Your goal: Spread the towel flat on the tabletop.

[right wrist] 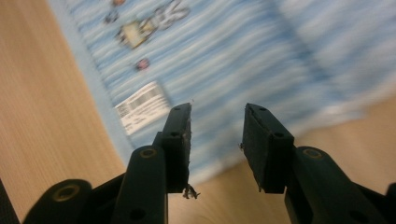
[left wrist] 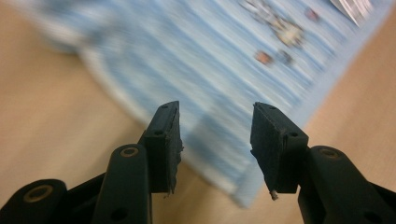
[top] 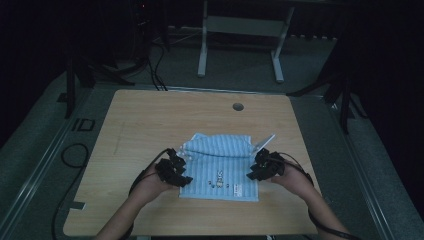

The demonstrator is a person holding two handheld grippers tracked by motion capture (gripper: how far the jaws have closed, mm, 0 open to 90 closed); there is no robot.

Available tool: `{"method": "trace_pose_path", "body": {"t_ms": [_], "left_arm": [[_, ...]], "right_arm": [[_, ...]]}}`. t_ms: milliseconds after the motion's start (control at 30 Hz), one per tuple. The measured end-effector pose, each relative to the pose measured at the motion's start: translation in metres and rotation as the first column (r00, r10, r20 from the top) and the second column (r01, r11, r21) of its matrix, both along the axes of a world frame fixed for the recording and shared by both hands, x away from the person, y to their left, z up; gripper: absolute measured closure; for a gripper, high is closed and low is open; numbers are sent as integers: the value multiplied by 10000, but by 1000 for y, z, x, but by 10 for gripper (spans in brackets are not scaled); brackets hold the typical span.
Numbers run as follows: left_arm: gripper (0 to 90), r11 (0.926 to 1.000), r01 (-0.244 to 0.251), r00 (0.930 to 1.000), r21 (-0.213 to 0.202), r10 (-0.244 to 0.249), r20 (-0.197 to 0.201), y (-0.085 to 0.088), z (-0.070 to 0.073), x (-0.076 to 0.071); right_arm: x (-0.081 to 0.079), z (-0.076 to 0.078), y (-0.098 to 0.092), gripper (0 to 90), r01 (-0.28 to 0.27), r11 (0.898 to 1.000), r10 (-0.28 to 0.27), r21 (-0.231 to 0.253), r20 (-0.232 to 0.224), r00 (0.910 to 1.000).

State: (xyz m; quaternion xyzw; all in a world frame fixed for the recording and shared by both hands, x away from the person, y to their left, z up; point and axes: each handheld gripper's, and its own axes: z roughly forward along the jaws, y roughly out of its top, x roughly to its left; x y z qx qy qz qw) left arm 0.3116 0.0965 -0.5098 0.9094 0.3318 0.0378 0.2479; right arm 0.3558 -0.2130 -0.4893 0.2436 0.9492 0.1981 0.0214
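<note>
1. The left tongs (left wrist: 215, 140) are seen released, their jaws parted with nothing pinched between them; only the striped cloth (left wrist: 210, 70) lies beyond the gap.
2. The right tongs (right wrist: 215, 140) are likewise released, jaws apart and empty, above the cloth's edge where a white label (right wrist: 140, 109) is sewn on.
3. In the high view the left tongs (top: 173, 167) are held at the cloth's left edge and the right tongs (top: 264, 165) at its right edge, one on each side, which suits handling a wide, limp piece evenly.
4. The cloth (top: 220, 165), light blue with pale stripes and a small printed figure, is laid near the middle of the worktop (top: 150, 115), towards the person's side.
5. Its far part is doubled back into a thick fold across the width, while the near part lies flat; a fold appears to have been laid down and let go.
6. A pale flap (top: 265, 141) sticks out at the fold's right end, so that corner is judged to need tidying.
7. Both gripper views are blurred, so finer detail of the weave cannot be told.
</note>
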Motion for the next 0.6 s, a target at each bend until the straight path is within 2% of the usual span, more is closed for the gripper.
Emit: {"method": "trace_pose_path", "body": {"t_ms": [67,133,200,233,433,500,600], "left_arm": [[524,10000,50,9999,56,-50,-152,-5,-11,-2],[526,9999,5,9996,163,0,-282,-7,-20,-1],[535,10000,-98,9998,13,99,-179,-8,-20,3],[535,9999,-77,9999,95,78,-130,-9,-20,5],[535,9966,-110,9990,814,75,437,-24,-20,25],[535,9962,-207,9989,852,169,445,-28,-20,33],[536,9956,-441,9978,825,398,536,-32,-20,47]], "right_arm": [[-5,-12,3,630,-63,9999,60,-125,-183,9998],[-7,-23,4,647,-102,9989,89,-454,-289,9995],[-7,-31,3,668,-69,9976,51,-689,-259,9997],[-5,-31,1,670,58,9987,-73,-511,-291,9996],[17,-32,0,670,604,9961,-595,-642,156,9981],[27,-32,2,666,631,9944,-605,-847,331,9976],[45,-32,2,670,1013,9909,-990,-881,300,9946]]}}
